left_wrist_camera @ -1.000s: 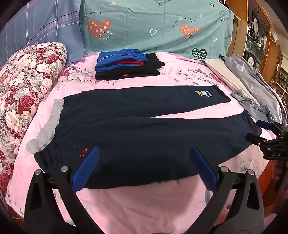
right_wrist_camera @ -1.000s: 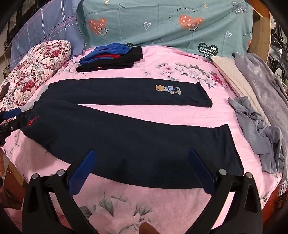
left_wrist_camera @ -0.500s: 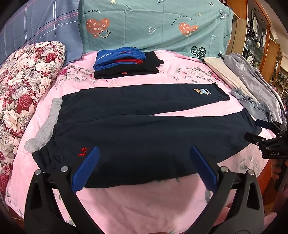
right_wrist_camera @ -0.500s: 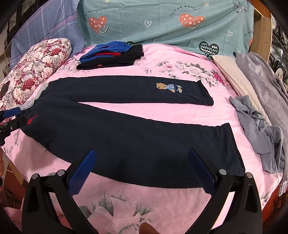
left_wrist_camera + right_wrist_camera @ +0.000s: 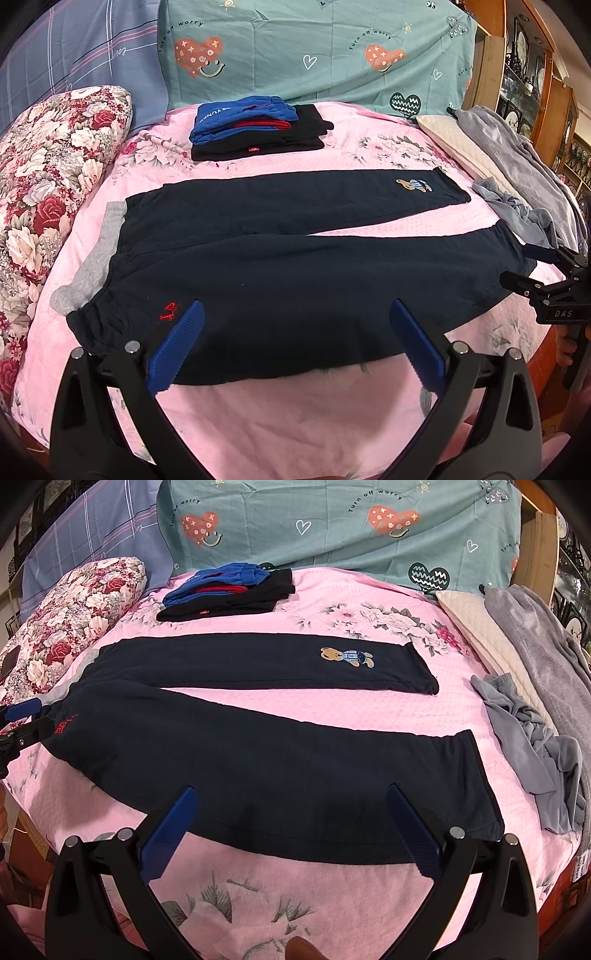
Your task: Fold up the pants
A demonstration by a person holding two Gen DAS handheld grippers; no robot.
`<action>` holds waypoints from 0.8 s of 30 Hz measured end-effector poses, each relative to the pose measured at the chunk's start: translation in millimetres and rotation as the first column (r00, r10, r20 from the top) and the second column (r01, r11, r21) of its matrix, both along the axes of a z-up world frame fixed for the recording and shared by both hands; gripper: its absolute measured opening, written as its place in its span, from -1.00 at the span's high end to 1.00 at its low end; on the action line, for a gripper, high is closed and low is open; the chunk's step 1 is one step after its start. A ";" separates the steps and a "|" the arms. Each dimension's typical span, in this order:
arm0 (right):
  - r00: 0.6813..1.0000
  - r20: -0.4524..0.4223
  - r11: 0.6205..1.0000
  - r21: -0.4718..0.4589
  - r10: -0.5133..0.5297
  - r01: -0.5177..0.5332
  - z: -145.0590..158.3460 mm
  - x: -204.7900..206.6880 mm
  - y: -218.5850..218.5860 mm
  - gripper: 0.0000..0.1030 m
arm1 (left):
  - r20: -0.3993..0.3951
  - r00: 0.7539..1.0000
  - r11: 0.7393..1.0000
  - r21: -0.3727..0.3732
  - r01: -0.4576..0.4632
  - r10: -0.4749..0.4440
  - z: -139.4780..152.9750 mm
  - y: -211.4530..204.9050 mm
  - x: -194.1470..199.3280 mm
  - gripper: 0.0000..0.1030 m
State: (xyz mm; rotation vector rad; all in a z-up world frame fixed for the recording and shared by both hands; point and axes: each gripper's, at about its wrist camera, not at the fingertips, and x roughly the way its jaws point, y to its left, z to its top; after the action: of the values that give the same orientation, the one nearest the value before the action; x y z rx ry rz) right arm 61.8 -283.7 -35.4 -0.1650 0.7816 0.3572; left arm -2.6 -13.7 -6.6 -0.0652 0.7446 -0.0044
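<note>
On the pink bed [image 5: 295,417], left wrist view, dark pants [image 5: 295,280] lie flat beneath the left gripper [image 5: 295,343], jaws apart; red waistband lettering is illegible. Right wrist view: right gripper [image 5: 291,829], jaws apart over the near leg, its own handle cut off

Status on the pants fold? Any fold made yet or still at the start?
Done: the navy pants are spread flat on the pink bedspread, legs splayed apart; a folded stack sits near the pillows. In hand: nothing. The left gripper and right gripper are both open above the near leg, gripping no cloth. Left: every fold, starting with laying one leg over the other.
</note>
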 end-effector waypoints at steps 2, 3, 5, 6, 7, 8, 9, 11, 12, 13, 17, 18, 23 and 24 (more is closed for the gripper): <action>1.000 -0.002 1.000 0.000 0.002 -0.002 -0.3 0.4 0.1 -0.97 | 0.000 1.000 1.000 -0.001 -0.001 0.001 0.0 0.2 0.0 -0.96; 1.000 -0.004 1.000 -0.002 0.003 -0.003 -0.7 0.1 0.4 -0.97 | -0.001 1.000 1.000 -0.002 -0.001 0.001 -0.2 0.0 0.0 -0.96; 1.000 -0.005 1.000 -0.003 0.003 -0.003 -1.3 -0.2 0.6 -0.97 | -0.002 1.000 1.000 -0.002 -0.001 0.001 -0.5 -0.1 0.0 -0.96; 1.000 -0.006 1.000 -0.003 0.003 -0.003 -0.9 0.0 0.4 -0.97 | -0.001 1.000 1.000 -0.001 0.000 0.000 -0.4 0.0 -0.1 -0.96; 1.000 -0.007 1.000 -0.002 0.003 -0.003 -0.7 0.2 0.5 -0.97 | -0.002 1.000 1.000 0.000 0.001 -0.001 -0.3 -0.3 -0.5 -0.96; 1.000 -0.007 1.000 -0.003 0.003 -0.003 -0.7 0.2 0.6 -0.97 | -0.002 1.000 1.000 0.000 0.001 -0.001 -0.3 -0.4 -0.6 -0.96; 1.000 -0.006 1.000 -0.003 0.003 -0.003 -0.8 -0.1 0.7 -0.97 | -0.001 1.000 1.000 0.000 0.002 -0.002 -0.2 -0.4 -0.8 -0.96; 1.000 -0.007 1.000 -0.004 0.003 -0.003 -1.3 -0.4 0.8 -0.97 | 0.001 1.000 1.000 0.001 0.002 -0.002 -0.3 -0.9 -1.4 -0.96; 1.000 -0.007 1.000 -0.003 0.003 -0.003 -1.1 -0.2 0.7 -0.97 | 0.000 1.000 1.000 0.000 0.002 -0.002 -0.2 -0.9 -1.2 -0.96; 1.000 -0.007 1.000 -0.004 0.003 -0.003 -1.1 -0.1 0.8 -0.97 | 0.000 1.000 1.000 0.000 0.003 -0.003 -0.3 -0.6 -1.5 -0.96; 1.000 -0.008 1.000 -0.003 0.003 -0.003 -1.6 -0.1 0.6 -0.97 | -0.002 1.000 1.000 0.002 0.003 -0.003 -0.6 -0.7 -1.6 -0.96; 1.000 -0.008 1.000 -0.005 0.004 -0.004 -1.8 -0.3 0.7 -0.97 | -0.003 1.000 1.000 0.002 0.004 -0.004 -0.7 -0.8 -1.8 -0.96; 1.000 -0.008 1.000 -0.004 0.004 -0.004 -1.8 0.4 1.0 -0.97 | -0.005 1.000 1.000 0.002 0.004 -0.004 -0.6 -0.9 -1.4 -0.96; 1.000 -0.009 1.000 -0.004 0.004 -0.004 -1.9 0.5 1.1 -0.97 | -0.005 1.000 1.000 0.002 0.004 -0.004 -0.7 -0.8 -1.4 -0.96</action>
State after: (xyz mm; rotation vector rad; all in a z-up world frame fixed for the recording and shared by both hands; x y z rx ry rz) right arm 62.3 -282.6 -37.3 -0.1688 0.7914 0.3607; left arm -4.1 -14.5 -7.3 -0.0619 0.7499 -0.0075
